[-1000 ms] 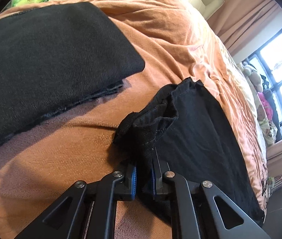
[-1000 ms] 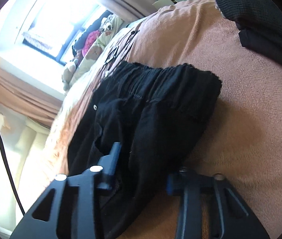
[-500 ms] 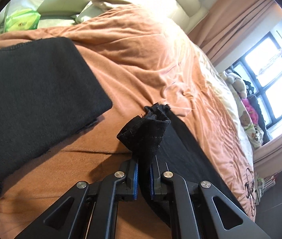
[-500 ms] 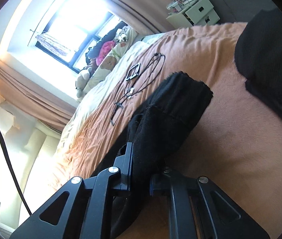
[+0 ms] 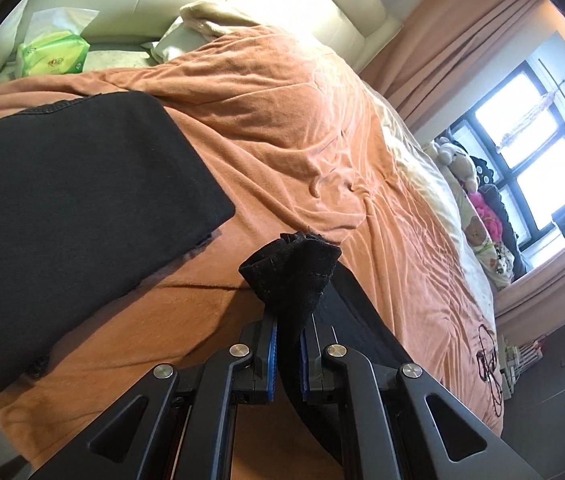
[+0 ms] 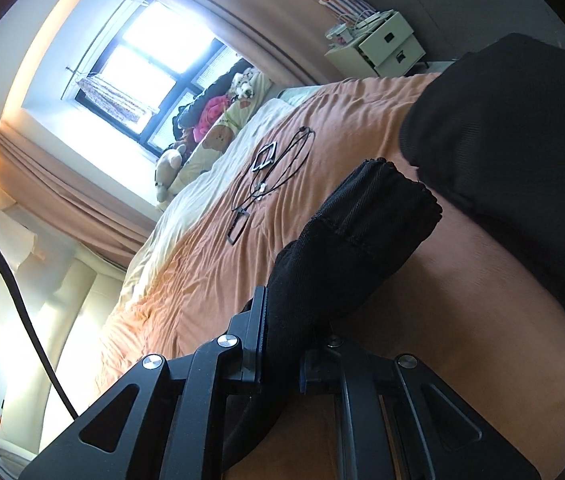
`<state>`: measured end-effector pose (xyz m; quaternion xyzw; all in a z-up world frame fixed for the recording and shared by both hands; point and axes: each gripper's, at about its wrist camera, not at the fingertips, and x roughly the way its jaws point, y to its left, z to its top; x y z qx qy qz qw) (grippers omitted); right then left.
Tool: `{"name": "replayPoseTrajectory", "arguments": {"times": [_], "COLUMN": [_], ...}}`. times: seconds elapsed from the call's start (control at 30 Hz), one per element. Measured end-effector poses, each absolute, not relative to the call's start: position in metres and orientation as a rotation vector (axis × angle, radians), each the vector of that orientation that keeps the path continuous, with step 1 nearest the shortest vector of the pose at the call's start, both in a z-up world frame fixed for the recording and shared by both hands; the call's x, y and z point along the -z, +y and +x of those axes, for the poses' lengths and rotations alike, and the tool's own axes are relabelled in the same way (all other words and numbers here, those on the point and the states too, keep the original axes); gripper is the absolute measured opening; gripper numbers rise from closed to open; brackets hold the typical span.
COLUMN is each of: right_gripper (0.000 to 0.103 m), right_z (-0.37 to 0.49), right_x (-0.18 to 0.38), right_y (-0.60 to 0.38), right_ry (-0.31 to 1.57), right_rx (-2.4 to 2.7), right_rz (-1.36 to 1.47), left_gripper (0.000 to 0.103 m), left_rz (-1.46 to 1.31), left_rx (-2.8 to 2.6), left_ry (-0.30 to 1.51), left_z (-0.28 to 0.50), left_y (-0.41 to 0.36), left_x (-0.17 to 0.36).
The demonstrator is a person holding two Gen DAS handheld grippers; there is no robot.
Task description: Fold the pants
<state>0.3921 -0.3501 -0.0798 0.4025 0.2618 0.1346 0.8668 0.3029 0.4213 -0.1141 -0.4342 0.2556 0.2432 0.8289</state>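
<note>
Black pants [image 5: 294, 272] hang lifted above an orange bedspread [image 5: 302, 128]. My left gripper [image 5: 287, 328] is shut on one bunched corner of them, and the cloth sticks up past its blue pads. The rest of the pants trail down to the right beneath it. In the right wrist view my right gripper [image 6: 282, 332] is shut on the gathered waistband end of the black pants [image 6: 362, 240], which drape forward over its fingers. Both ends are held clear of the bed.
A folded dark garment [image 5: 66, 208] lies on the bed at the left, also seen as the dark garment [image 6: 522, 152]. Black cords and small frames [image 6: 270, 176] lie on the bedspread. Soft toys [image 6: 218, 116] line the window side. A green tissue pack [image 5: 52, 54] sits by the pillows.
Both grippers have risen and carried the pants' ends up off the bed. The right gripper's jaws went from apart to shut on the cloth, and the pants now hang bunched.
</note>
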Motion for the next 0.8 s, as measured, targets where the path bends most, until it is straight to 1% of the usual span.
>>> {"name": "replayPoseTrajectory", "arguments": {"times": [0.2,0.43,0.8], "right_gripper": [0.009,0.009,0.009], "right_z": [0.354,0.316,0.322], "right_x": [0.091,0.105,0.127], "right_y": [-0.364,-0.367,-0.361], "right_ry": [0.557,0.609,0.710], "right_rx": [-0.249,-0.201,-0.117], "right_rz": [0.864,0.879,0.919], "left_gripper": [0.009,0.009,0.010], "left_rz": [-0.916,-0.912,-0.957], "left_rx": [-0.507,-0.515,-0.582], "left_ry": [0.563,0.593,0.682], "left_z": [0.272,0.241,0.226], "left_y": [0.412,0.400,0.401], "left_x": [0.116,0.125,0.179]}}
